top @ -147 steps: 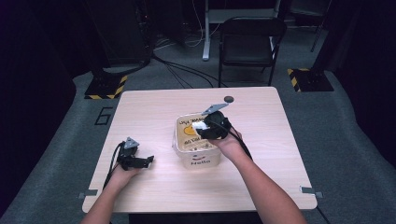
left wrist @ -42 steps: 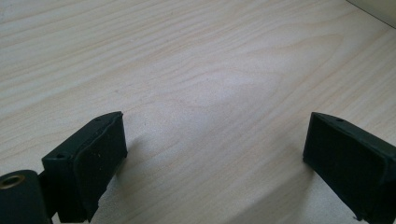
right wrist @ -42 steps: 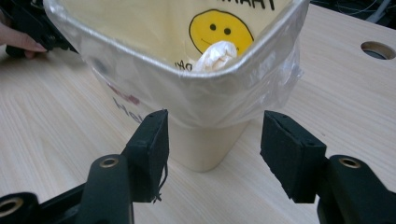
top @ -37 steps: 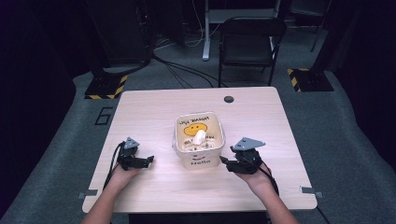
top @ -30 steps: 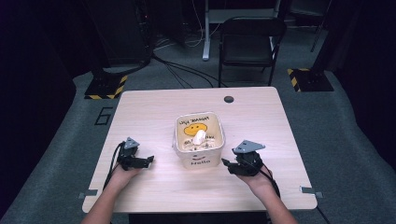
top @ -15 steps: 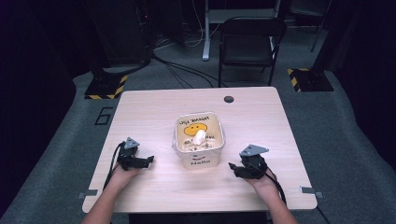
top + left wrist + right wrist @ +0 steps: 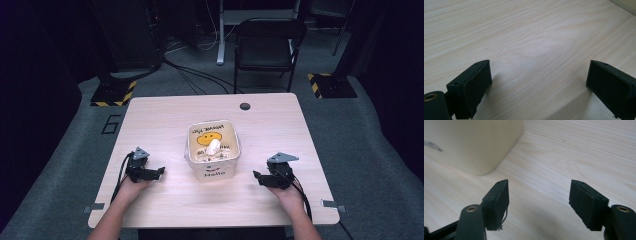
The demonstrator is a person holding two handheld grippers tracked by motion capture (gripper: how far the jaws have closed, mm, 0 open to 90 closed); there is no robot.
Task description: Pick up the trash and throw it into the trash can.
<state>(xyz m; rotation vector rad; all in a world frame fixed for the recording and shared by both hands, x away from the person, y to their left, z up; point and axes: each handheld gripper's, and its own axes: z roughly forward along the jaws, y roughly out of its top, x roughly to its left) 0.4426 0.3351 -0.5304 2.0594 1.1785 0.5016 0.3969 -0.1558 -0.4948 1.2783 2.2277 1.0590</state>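
Grippers [image 7: 256, 175] [image 7: 161, 170] open, empty

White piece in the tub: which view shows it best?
High view. It looks down into the open tub, so the white piece lies plain inside. The right gripper view catches just the tub's outer wall; the left gripper view takes in bare table.

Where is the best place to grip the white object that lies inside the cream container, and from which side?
Probably from straight above: the white object lies inside the cream container, whose walls block the sides. Grip across its narrow middle, tool jaws on either long side.
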